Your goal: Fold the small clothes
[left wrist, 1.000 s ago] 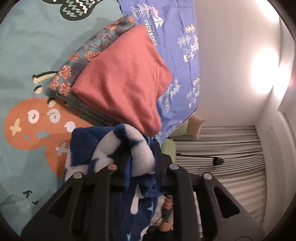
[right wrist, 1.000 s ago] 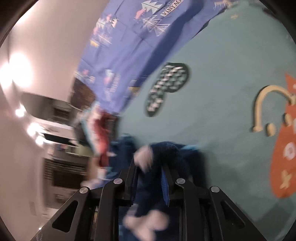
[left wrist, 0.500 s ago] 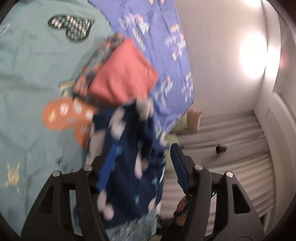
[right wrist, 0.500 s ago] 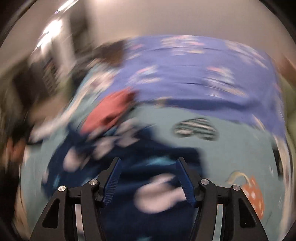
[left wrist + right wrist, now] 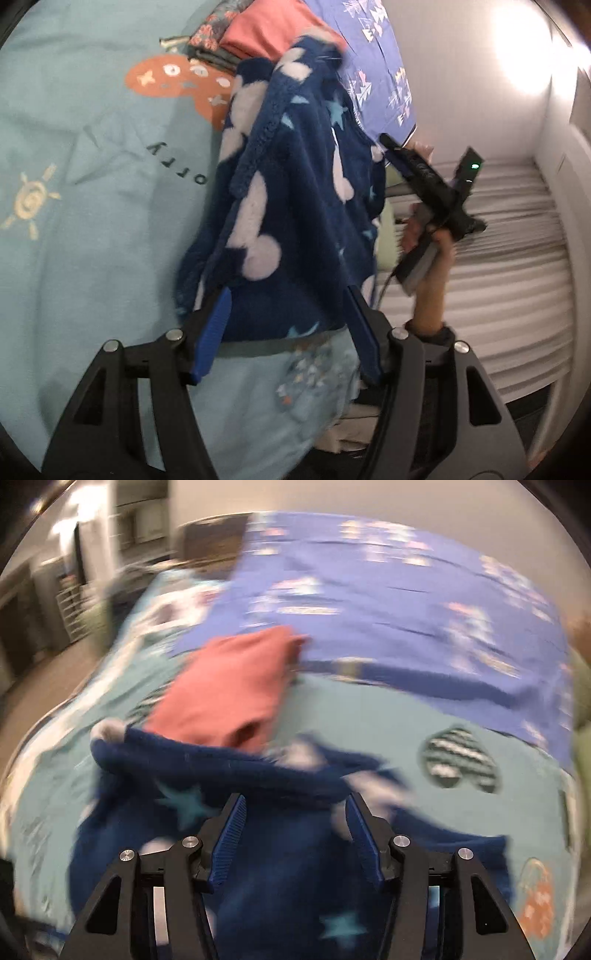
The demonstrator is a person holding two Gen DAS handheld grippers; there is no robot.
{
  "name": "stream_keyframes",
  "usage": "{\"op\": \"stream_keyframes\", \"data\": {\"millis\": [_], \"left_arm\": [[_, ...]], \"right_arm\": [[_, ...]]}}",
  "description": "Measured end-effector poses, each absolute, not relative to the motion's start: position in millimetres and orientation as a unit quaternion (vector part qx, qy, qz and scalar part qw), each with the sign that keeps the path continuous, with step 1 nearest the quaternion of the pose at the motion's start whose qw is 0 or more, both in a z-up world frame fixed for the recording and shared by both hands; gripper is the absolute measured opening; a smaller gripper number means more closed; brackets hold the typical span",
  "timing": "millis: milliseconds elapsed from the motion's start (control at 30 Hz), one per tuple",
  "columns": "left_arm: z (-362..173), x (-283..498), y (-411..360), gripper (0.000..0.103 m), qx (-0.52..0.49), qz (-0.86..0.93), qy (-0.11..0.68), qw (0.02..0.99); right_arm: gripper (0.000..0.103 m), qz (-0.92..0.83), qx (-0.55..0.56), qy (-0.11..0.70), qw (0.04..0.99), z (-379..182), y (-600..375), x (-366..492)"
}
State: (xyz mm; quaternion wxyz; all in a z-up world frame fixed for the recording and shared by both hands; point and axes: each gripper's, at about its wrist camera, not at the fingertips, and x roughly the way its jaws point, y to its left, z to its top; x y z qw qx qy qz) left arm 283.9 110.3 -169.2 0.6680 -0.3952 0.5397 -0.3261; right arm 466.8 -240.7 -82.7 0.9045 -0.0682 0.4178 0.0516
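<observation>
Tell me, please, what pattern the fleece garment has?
The fleece garment is dark blue with white blobs and light-blue stars, clearest in the left wrist view.

A fleece garment (image 5: 295,192) lies on the bed sheet (image 5: 92,229), spread from the left gripper (image 5: 286,317) toward the folded stack (image 5: 258,33) at the sheet's far edge. In the left wrist view its near hem sits between the left gripper's spread fingers; its far end overlaps the stack's near corner. The right gripper (image 5: 384,142), held in a hand (image 5: 428,243), is at the garment's right edge, over the bedside. In the right wrist view the garment (image 5: 258,812) lies between and under the right gripper (image 5: 295,819), with the folded stack (image 5: 229,686) just behind it and a quilt (image 5: 406,609) across the sheet's (image 5: 369,720) far side.
</observation>
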Motion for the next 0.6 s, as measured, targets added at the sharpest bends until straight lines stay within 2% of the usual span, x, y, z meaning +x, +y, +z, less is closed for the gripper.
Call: {"op": "stream_keyframes", "data": {"millis": [200,300,400,500,600], "left_arm": [[-147,276,105,0.065,-0.310,-0.305,0.534,0.725],[-138,266,90,0.065,-0.308,-0.343,0.526,0.715],[-119,258,80,0.065,-0.279,-0.348,0.493,0.747],[-111,251,62,0.065,-0.283,-0.394,0.456,0.746],[-127,254,40,0.065,-0.268,-0.414,0.455,0.741]], "right_arm": [[0.062,0.149,-0.103,0.396,0.900,-68,-236,385],[0.062,0.184,-0.146,0.389,0.891,-81,-230,321],[0.062,0.185,-0.189,0.384,0.885,-97,-225,282],[0.062,0.168,-0.208,0.393,0.880,-124,-229,271],[0.062,0.164,-0.158,0.418,0.879,-142,-242,275]]}}
